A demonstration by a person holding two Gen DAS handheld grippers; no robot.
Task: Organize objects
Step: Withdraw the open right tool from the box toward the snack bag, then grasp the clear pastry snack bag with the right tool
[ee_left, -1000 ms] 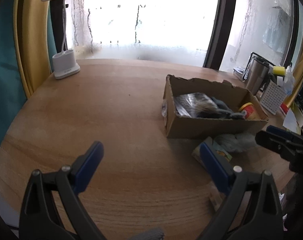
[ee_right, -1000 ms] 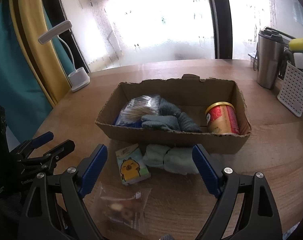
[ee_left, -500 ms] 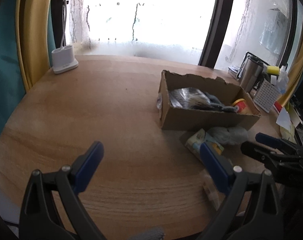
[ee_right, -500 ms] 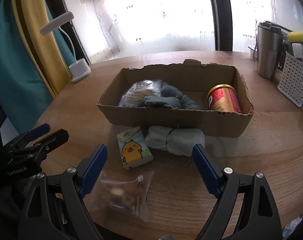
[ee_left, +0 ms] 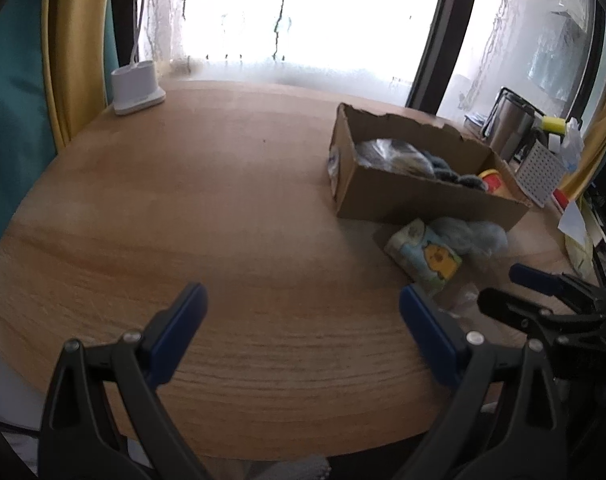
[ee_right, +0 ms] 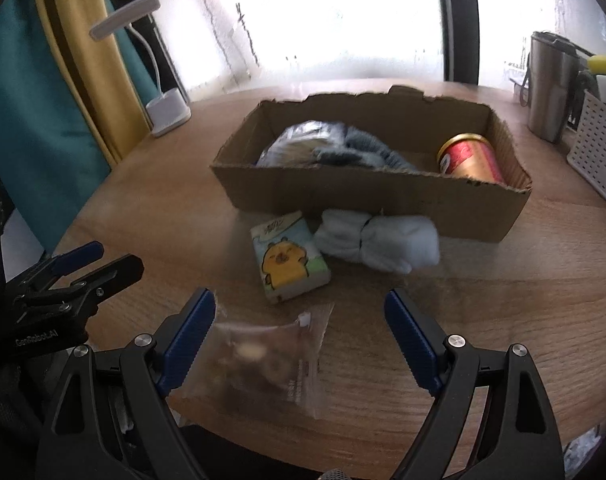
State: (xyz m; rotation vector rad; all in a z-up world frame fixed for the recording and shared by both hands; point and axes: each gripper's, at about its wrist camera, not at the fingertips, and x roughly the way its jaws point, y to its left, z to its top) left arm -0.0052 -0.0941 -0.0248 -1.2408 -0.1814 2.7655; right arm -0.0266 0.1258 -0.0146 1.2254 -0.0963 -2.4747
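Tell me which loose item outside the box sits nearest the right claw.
The clear snack packet, lying right between the right claw fingers; the tissue pack and rolled pale socks lie farther, by the box.

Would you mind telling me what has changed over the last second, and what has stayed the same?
Both open grippers have eased down toward the table: the right gripper now frames the clear snack bag, the left gripper only bare wood. Nothing was grasped or released. The tissue pack, rolled socks and cardboard box lie where they were.

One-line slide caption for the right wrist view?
Open right hand-held gripper over a snack bag, with tissue pack and socks before the box.
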